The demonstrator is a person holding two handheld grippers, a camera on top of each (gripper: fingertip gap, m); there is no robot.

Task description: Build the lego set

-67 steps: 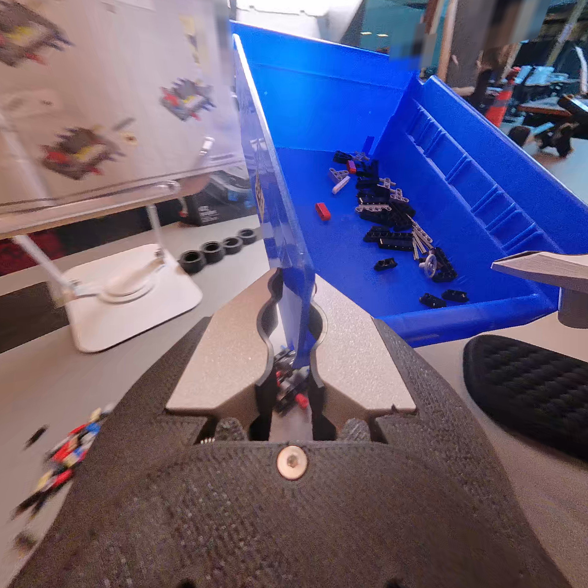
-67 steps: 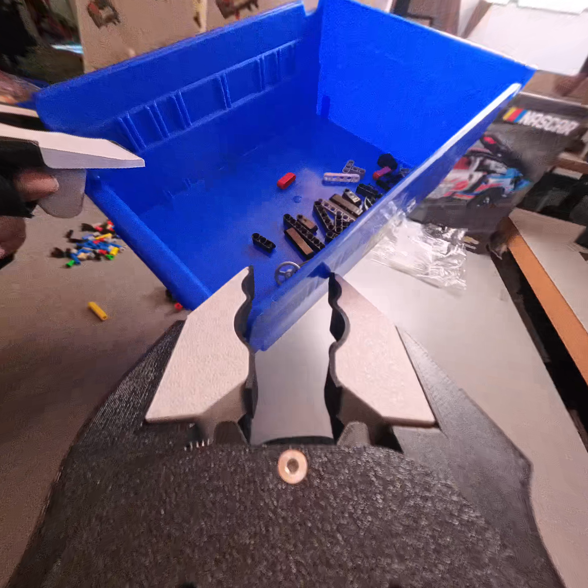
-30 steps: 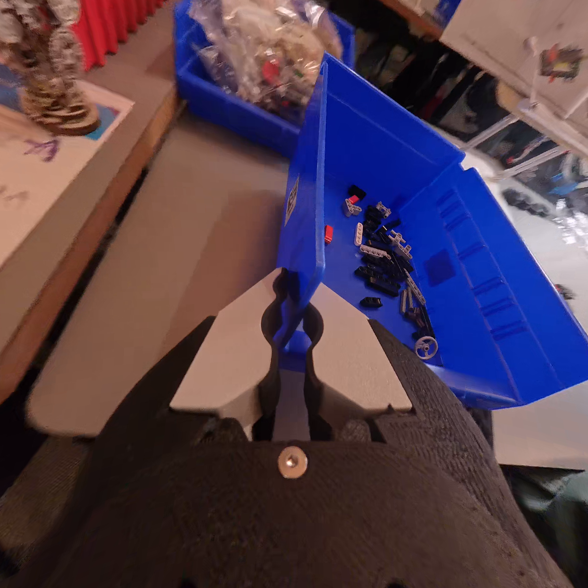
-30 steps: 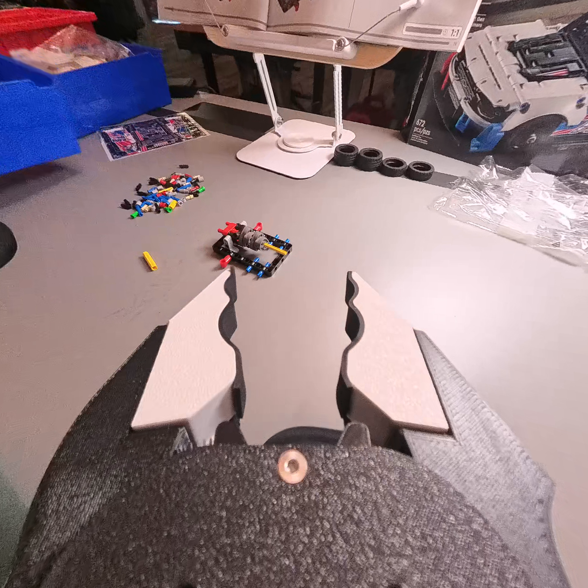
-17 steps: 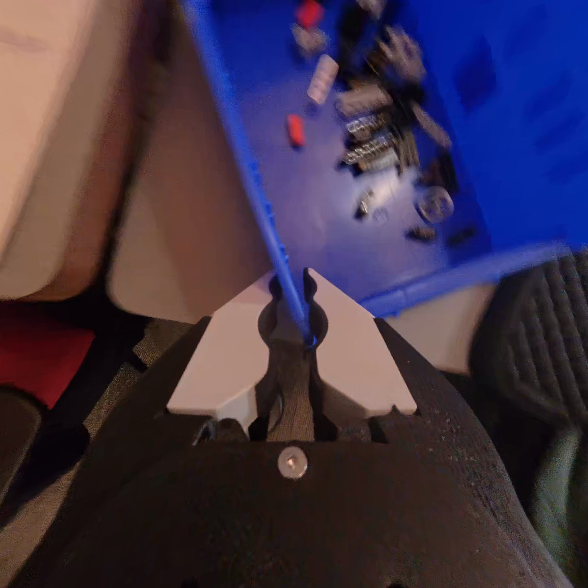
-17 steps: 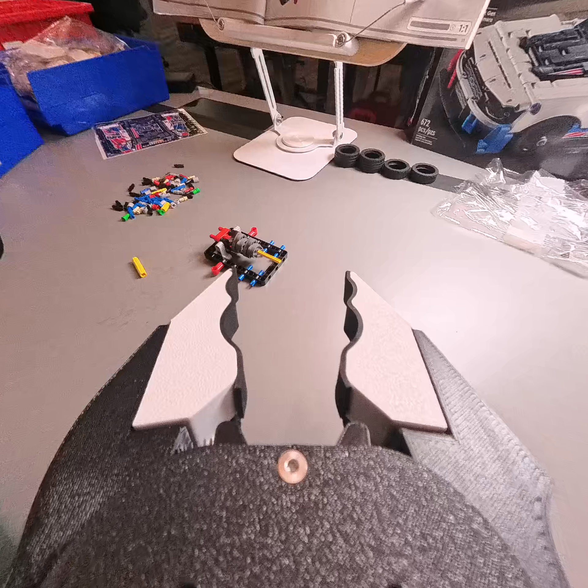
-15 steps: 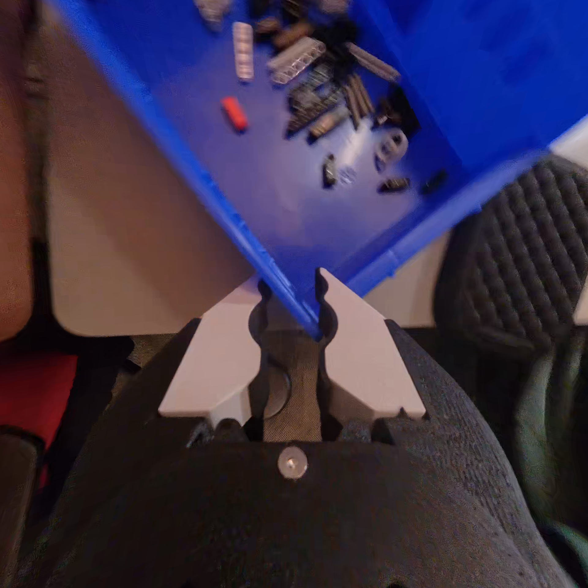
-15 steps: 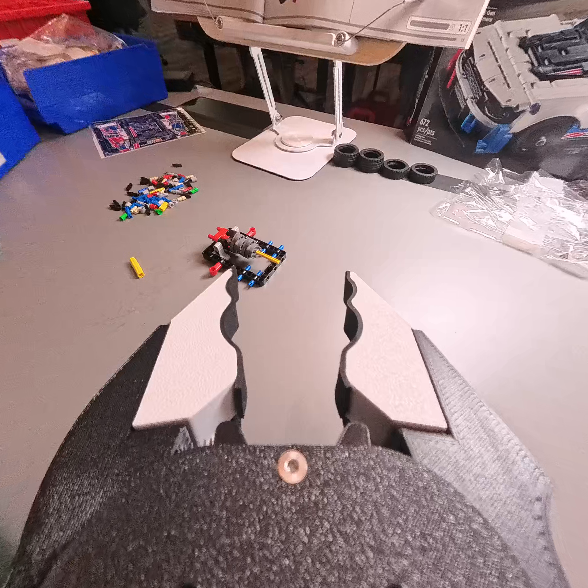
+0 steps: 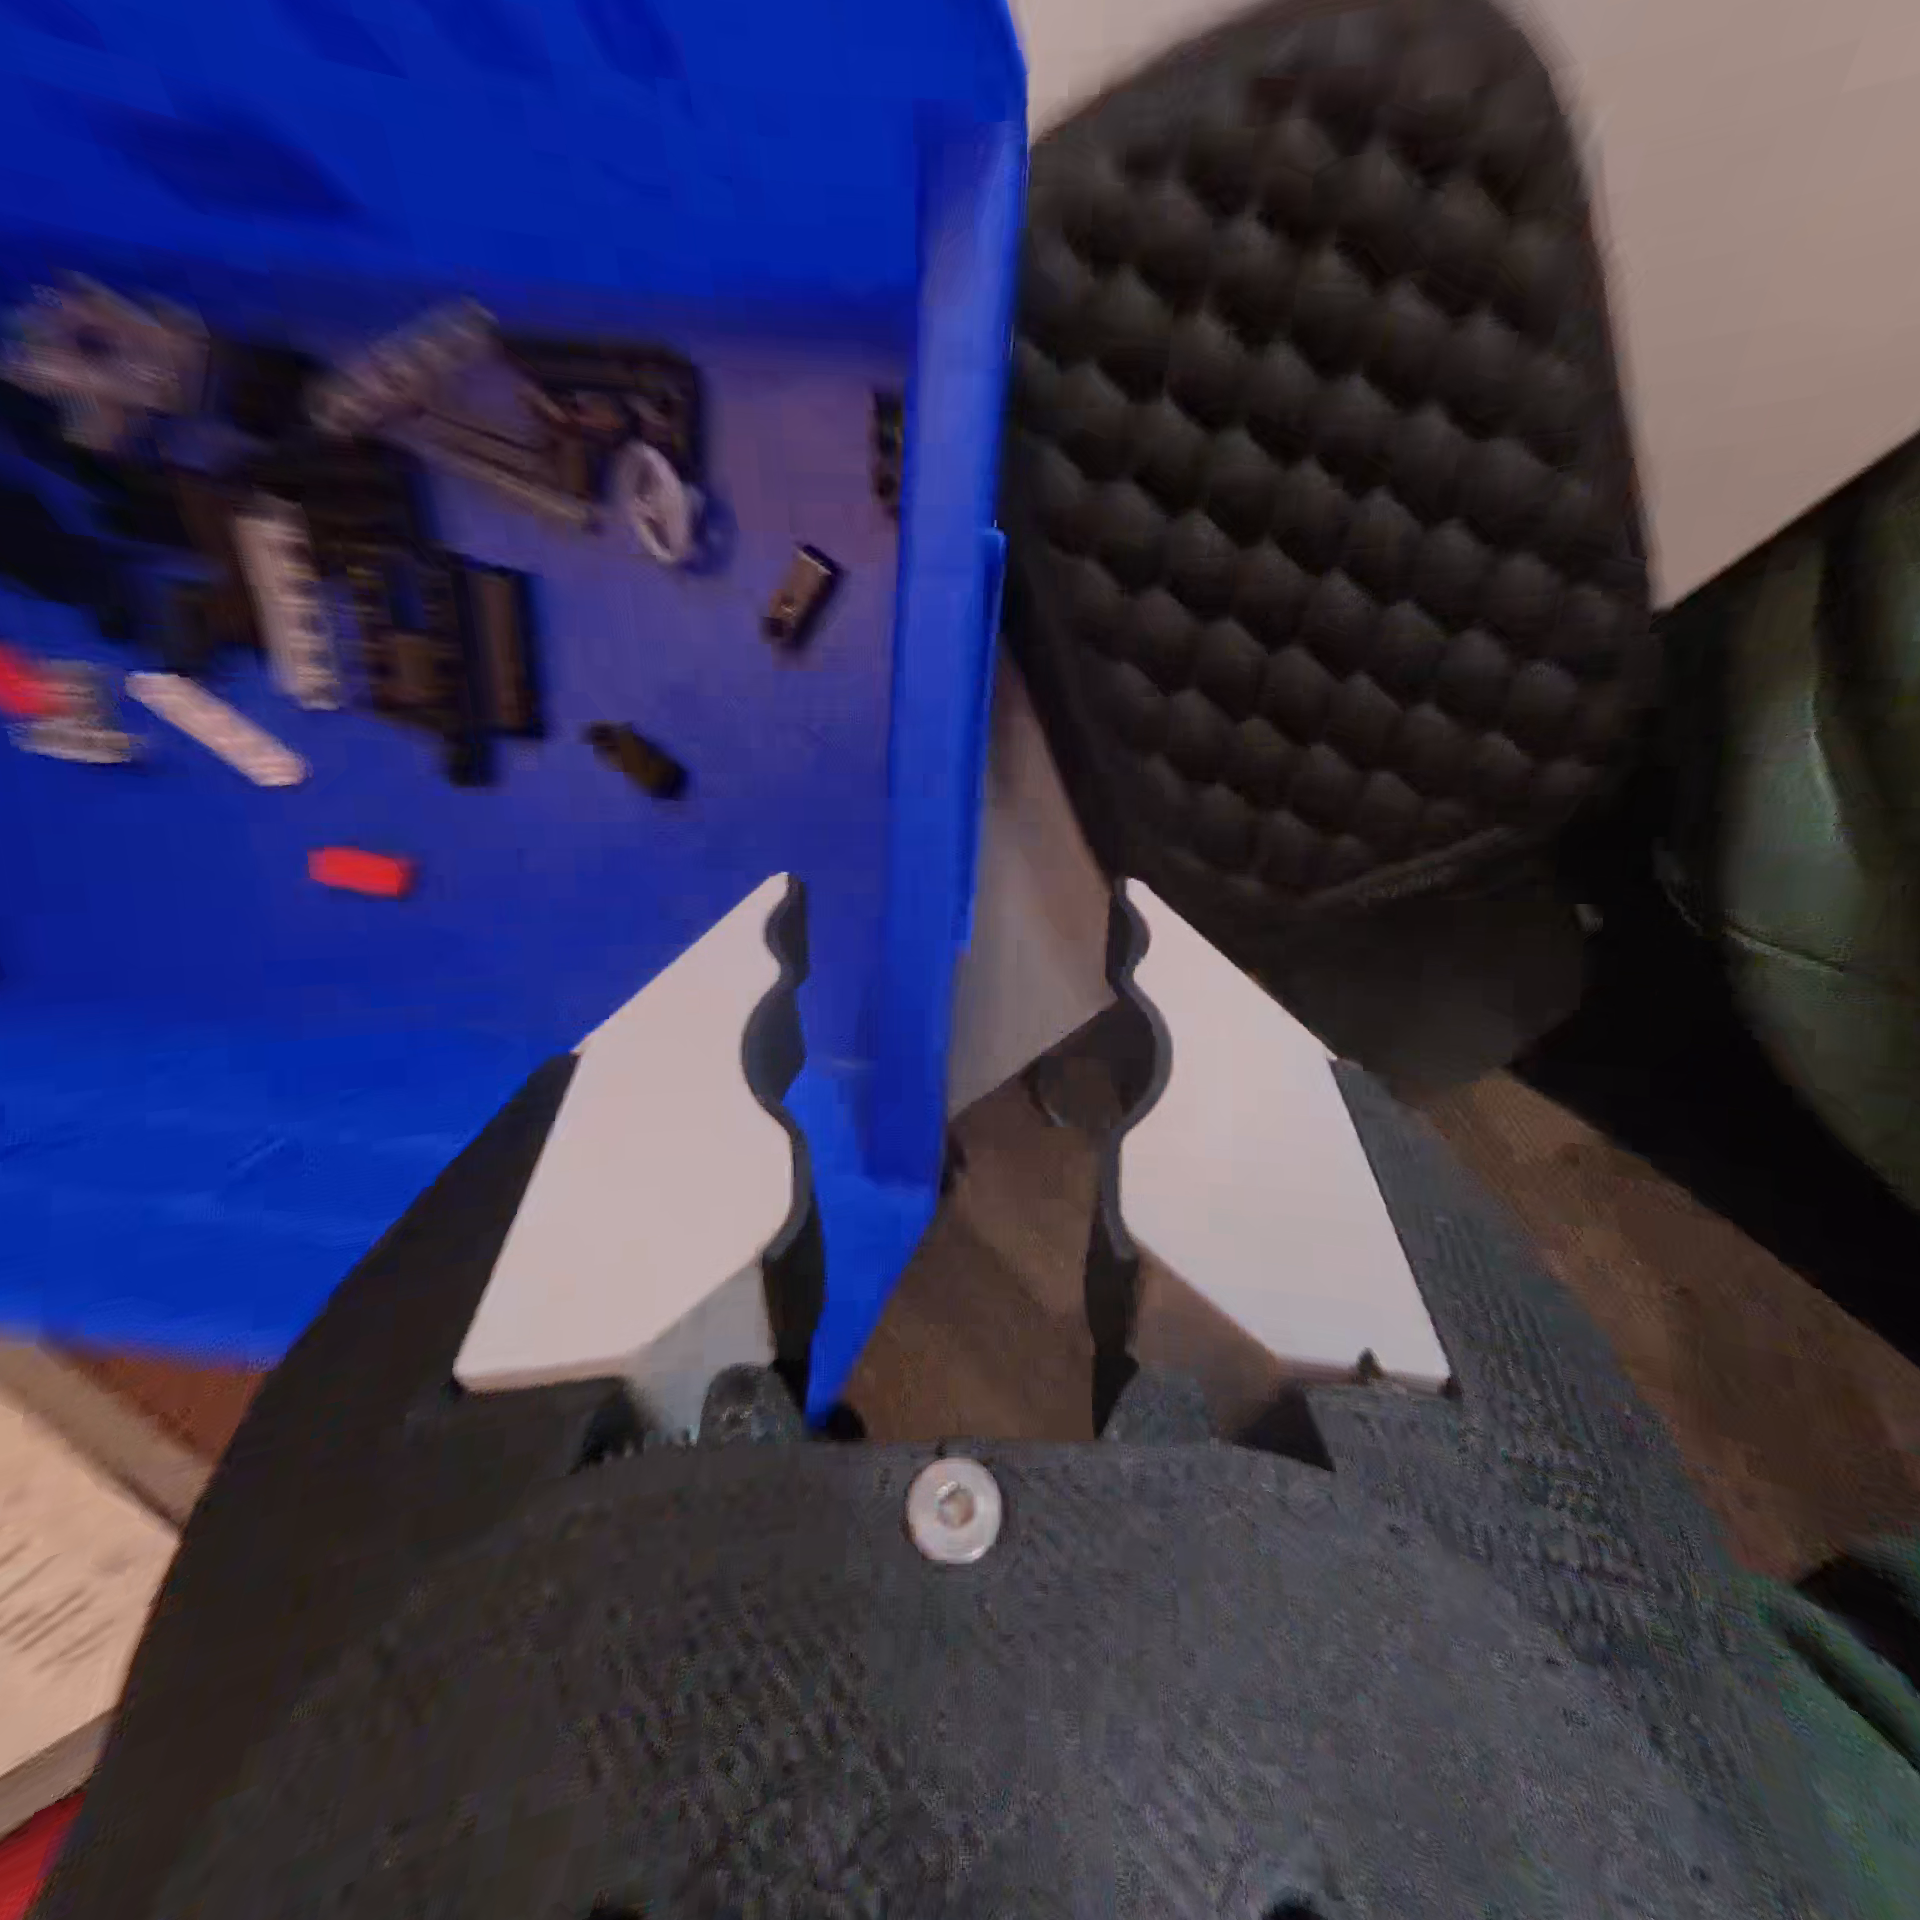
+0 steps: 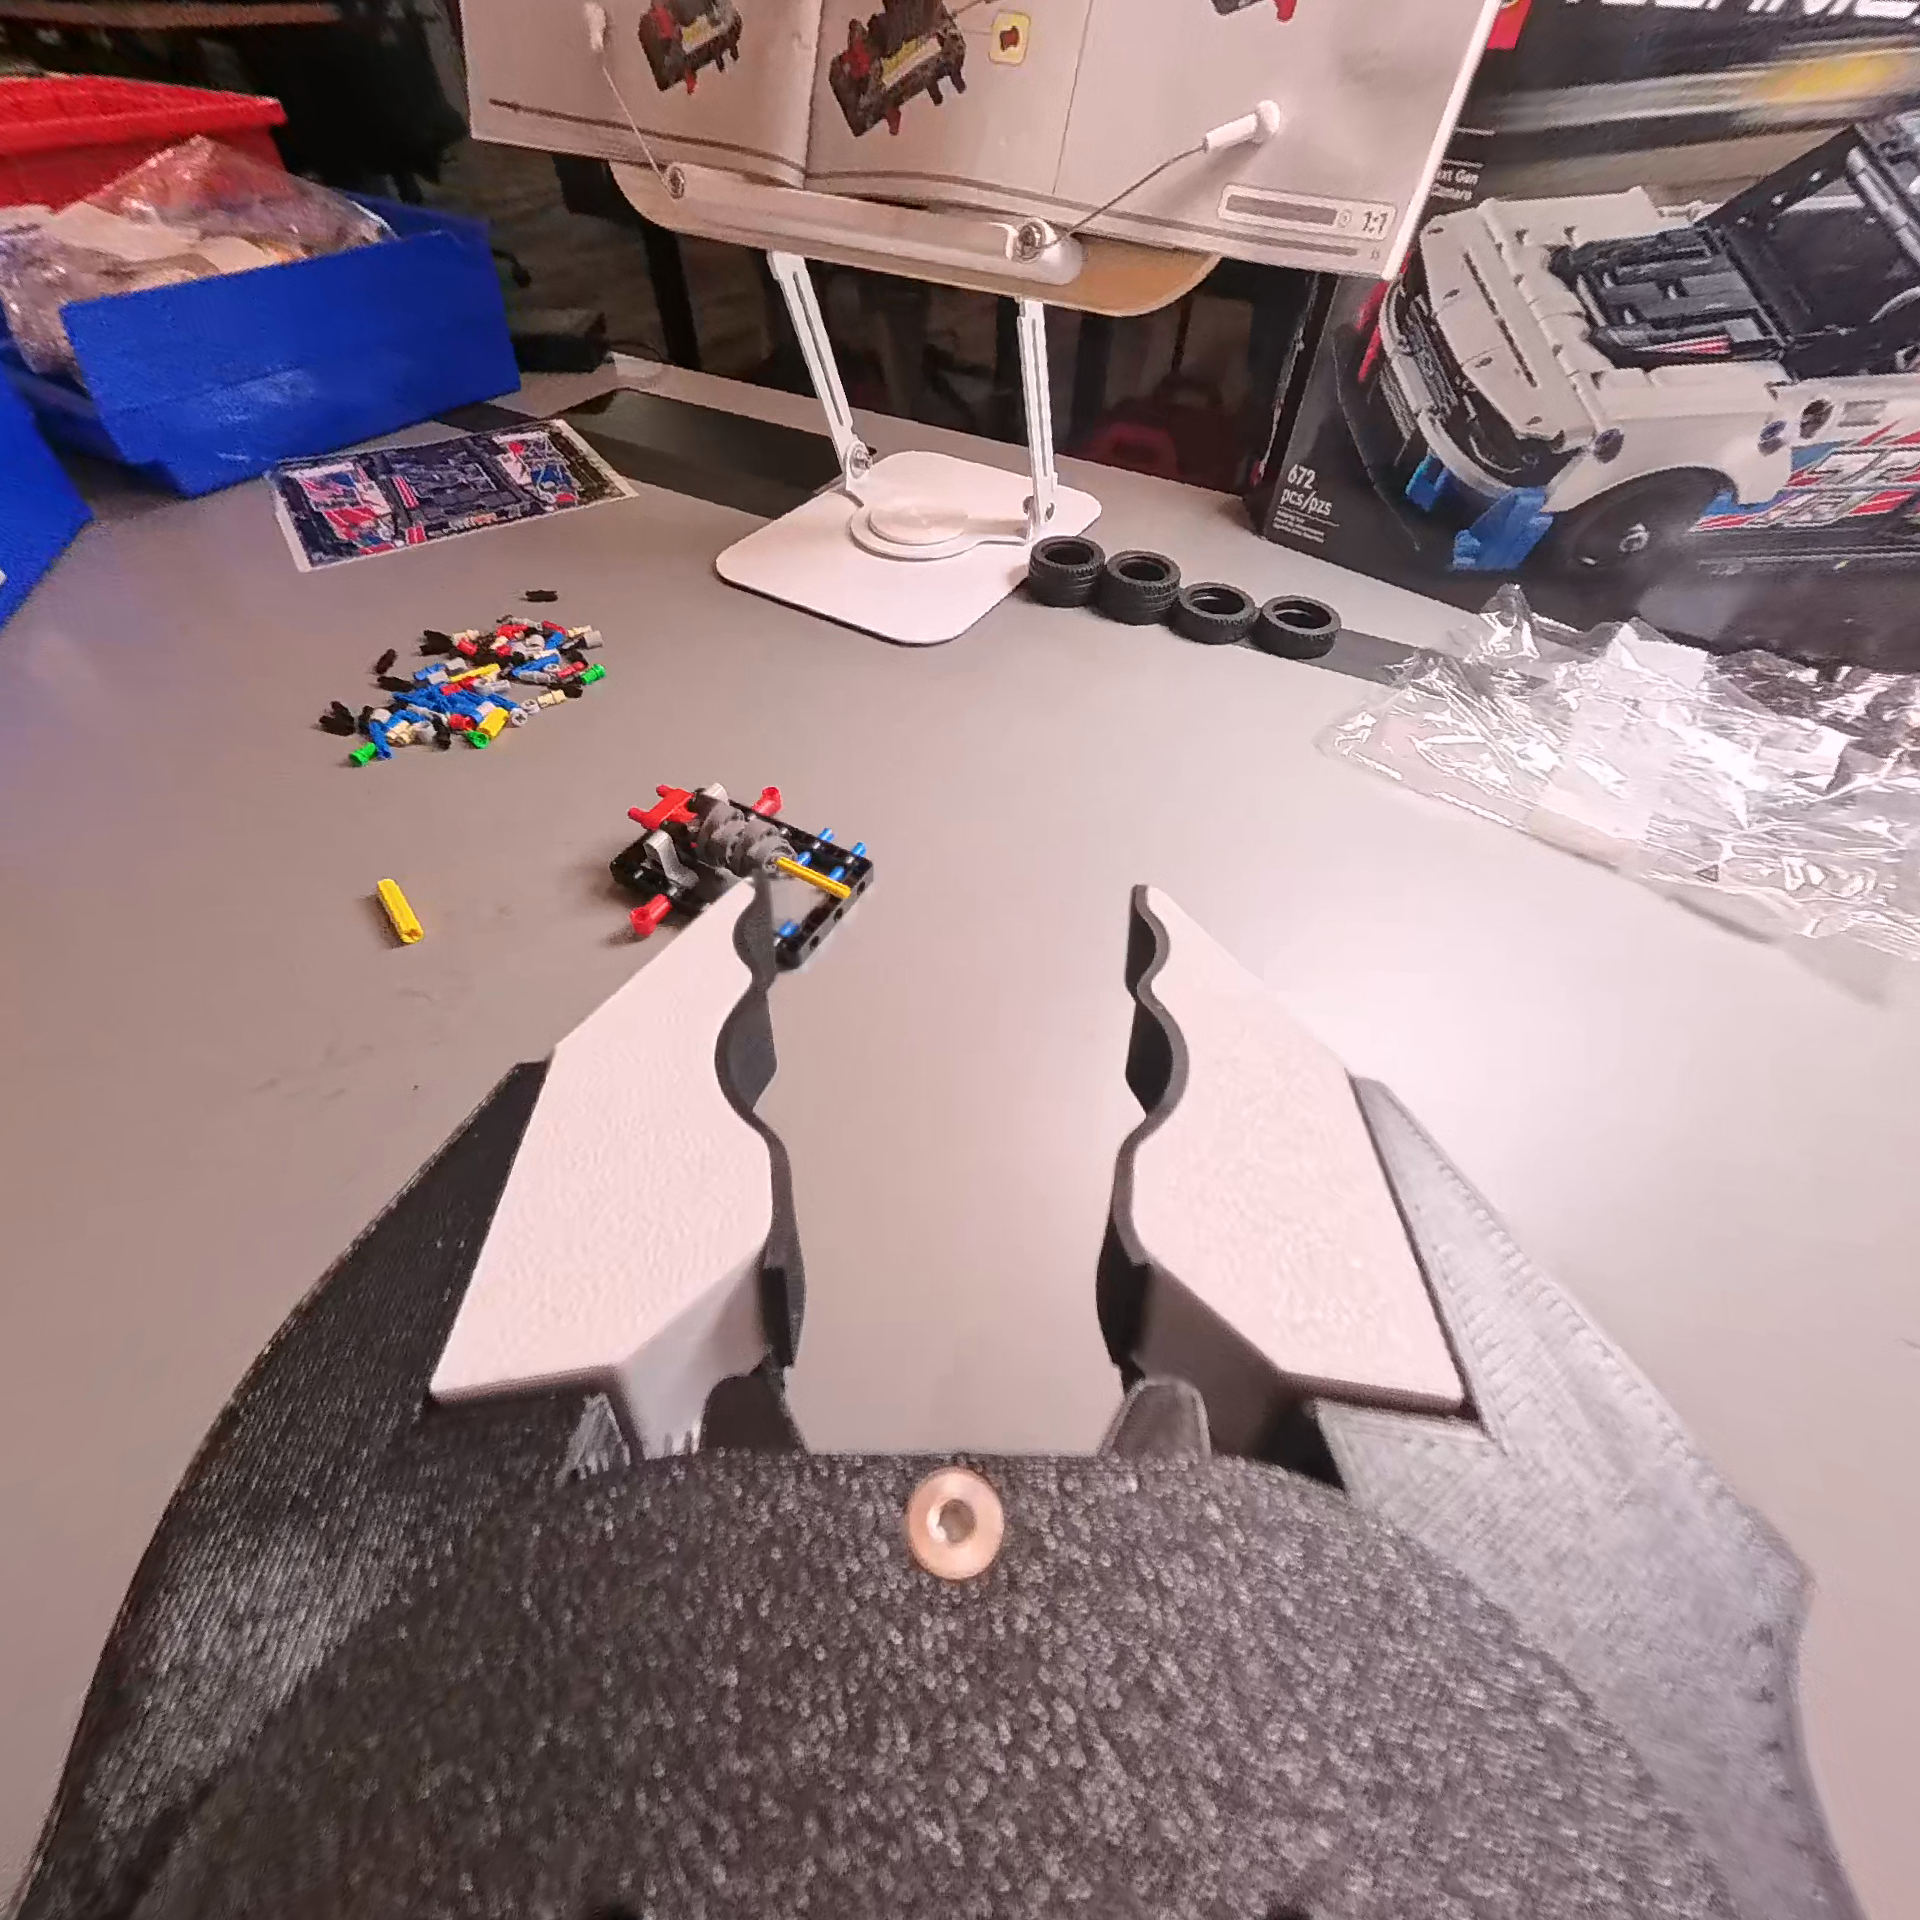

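The build is barely begun: only a small chassis (image 10: 743, 873) stands on the table (image 10: 1039, 831), loose pins (image 10: 473, 691) and tyres (image 10: 1184, 603) unused, while the left gripper (image 9: 951, 1060), jaws wide, straddles the bin (image 9: 940, 623) wall and the right gripper (image 10: 945, 1039) hovers wide and empty.

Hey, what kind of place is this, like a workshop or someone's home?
Most likely a hobby or lab workbench set up for building a model kit, though I can't rule out a home. A grey table carries an instruction booklet on a stand, a blue parts bin and the kit box.
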